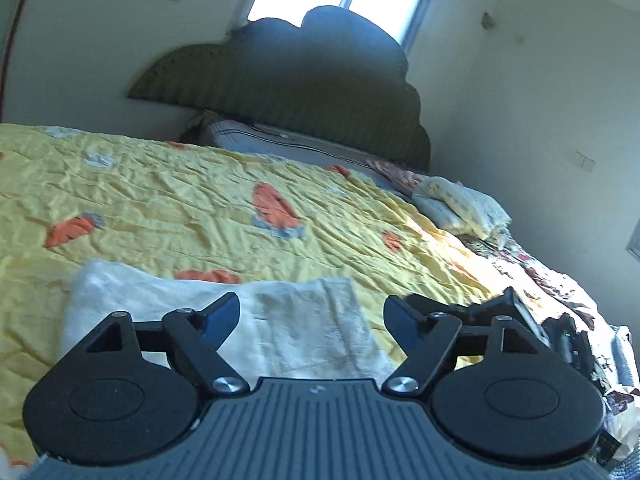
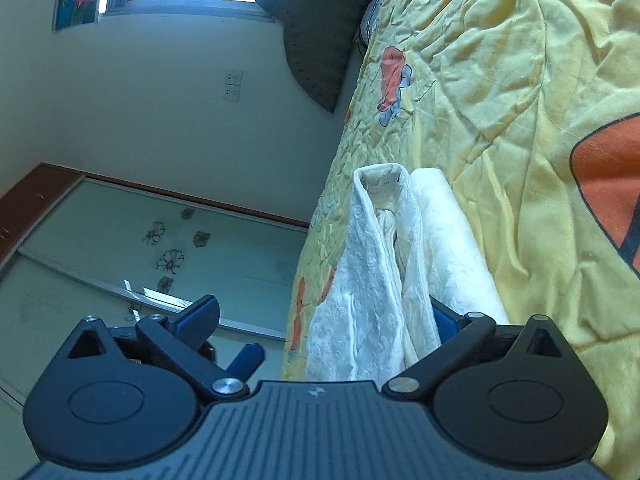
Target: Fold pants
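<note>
The white pants lay on the yellow bedspread in the lower middle of the left wrist view, as a flat, compact, roughly rectangular bundle with layers stacked one upon another. The left gripper hung just above them, jaws spread wide, nothing between the pads and no cloth touching them.

In the right wrist view, which was rolled so that the bed ran up the right side of the frame, the pants occupied the lower centre, waistband and label facing the camera, folded layers visible edge-on. The right gripper stood with its jaws at full spread. One finger was partly hidden behind the fabric; the other stood clear to the lower left. No pinch on the cloth was evident.

Judgement: folding appeared complete or nearly so. Both grippers seemed to have let go. Remaining work, if any, would be smoothing the slightly gaping top layers.
</note>
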The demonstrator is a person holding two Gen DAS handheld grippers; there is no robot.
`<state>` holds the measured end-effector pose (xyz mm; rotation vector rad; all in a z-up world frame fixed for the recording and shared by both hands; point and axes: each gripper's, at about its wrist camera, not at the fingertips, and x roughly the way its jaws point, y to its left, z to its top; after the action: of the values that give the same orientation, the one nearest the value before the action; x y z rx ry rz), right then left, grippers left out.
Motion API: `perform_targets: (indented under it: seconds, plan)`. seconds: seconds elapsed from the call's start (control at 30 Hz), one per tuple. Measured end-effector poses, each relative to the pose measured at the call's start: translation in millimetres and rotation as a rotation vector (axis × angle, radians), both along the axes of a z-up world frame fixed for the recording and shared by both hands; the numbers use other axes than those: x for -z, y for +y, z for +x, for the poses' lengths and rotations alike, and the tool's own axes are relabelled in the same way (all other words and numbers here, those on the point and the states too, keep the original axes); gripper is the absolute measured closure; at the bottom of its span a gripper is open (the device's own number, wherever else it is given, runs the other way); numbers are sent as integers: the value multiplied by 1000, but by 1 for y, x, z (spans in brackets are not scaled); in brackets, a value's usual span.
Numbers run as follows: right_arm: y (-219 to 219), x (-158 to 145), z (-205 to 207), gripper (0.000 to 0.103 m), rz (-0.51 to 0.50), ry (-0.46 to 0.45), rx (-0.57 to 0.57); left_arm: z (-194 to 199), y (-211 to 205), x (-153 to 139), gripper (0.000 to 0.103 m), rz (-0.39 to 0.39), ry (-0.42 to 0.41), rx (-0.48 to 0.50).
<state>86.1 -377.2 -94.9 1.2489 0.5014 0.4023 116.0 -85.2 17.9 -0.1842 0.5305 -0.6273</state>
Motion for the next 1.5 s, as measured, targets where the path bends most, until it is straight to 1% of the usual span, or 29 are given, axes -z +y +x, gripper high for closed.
perform_targets:
  seconds: [0.13, 0.2, 0.23, 0.27, 0.3, 0.33, 0.37, 0.4, 0.43, 0.5, 0.53, 0.57, 0.63, 0.7, 0.77, 0.83, 0.87, 0.9, 0.97, 1.03, 1.1, 1.13, 1.2, 1.23, 1.27, 1.33, 1.4, 1.5]
  plan:
    - [14, -6, -26, 0, -91, -12, -15, -5, 57, 2, 21, 1, 17, -131]
    - [26, -12, -38, 0, -177, -14, -19, -10, 81, 6, 21, 5, 38, -193]
    - [34, -17, -42, 3, -234, -12, -21, -12, 90, 8, 21, 8, 51, -209]
    - [40, -21, -45, 14, -286, -7, -22, -15, 98, 9, 21, 10, 64, -216]
    - [47, -27, -48, 23, -351, -1, -17, -19, 104, 11, 21, 13, 70, -217]
    - [52, -30, -50, 45, -401, 2, -17, -23, 108, 12, 21, 21, 70, -219]
    - [55, -32, -49, 64, -429, 0, -24, -26, 110, 13, 21, 29, 65, -219]
    - [57, -32, -48, 71, -444, 3, -34, -31, 111, 13, 21, 44, 54, -210]
    - [59, -33, -47, 75, -464, 2, -41, -36, 110, 14, 21, 68, 40, -193]
    - [61, -39, -47, 80, -512, -7, -38, -48, 104, 16, 21, 124, 2, -152]
    - [59, -42, -47, 81, -493, -19, -34, -55, 98, 17, 21, 165, -25, -122]
    - [55, -45, -45, 81, -449, -34, -30, -60, 93, 18, 21, 203, -52, -99]
    - [47, -54, -37, 82, -369, -67, -23, -77, 75, 22, 19, 296, -142, -60]
    - [47, -65, -29, 82, -318, -98, -21, -92, 59, 27, 12, 380, -232, -36]
    - [50, -76, -20, 82, -295, -126, -22, -103, 43, 32, 11, 447, -304, -25]
    - [55, -85, -13, 82, -283, -153, -35, -110, 29, 38, 10, 492, -361, -11]
    - [58, -89, -11, 82, -286, -166, -36, -110, 24, 41, 8, 510, -380, -28]
    - [60, -93, -9, 82, -287, -179, -35, -108, 20, 45, 8, 534, -388, -56]
    - [62, -99, -9, 82, -285, -199, -29, -97, 17, 53, 9, 602, -364, -138]
    - [60, -100, -10, 82, -291, -204, -17, -86, 26, 58, 9, 628, -307, -212]
    - [55, -95, -12, 82, -286, -192, -9, -73, 47, 60, 11, 603, -215, -279]
    - [52, -91, -13, 82, -285, -180, -5, -68, 61, 59, 10, 561, -158, -297]
    - [50, -81, -16, 82, -273, -157, -6, -63, 81, 59, 11, 488, -67, -299]
    - [50, -75, -19, 82, -269, -146, -7, -63, 86, 61, 11, 483, -31, -294]
    - [50, -70, -22, 82, -266, -137, -6, -64, 88, 65, 11, 495, -10, -287]
    - [46, -57, -29, 82, -256, -112, 5, -70, 87, 72, 11, 535, -11, -277]
    - [40, -44, -34, 82, -243, -82, 17, -77, 84, 74, 11, 559, -34, -270]
    - [33, -29, -40, 82, -284, -27, 36, -80, 79, 69, 11, 580, -48, -239]
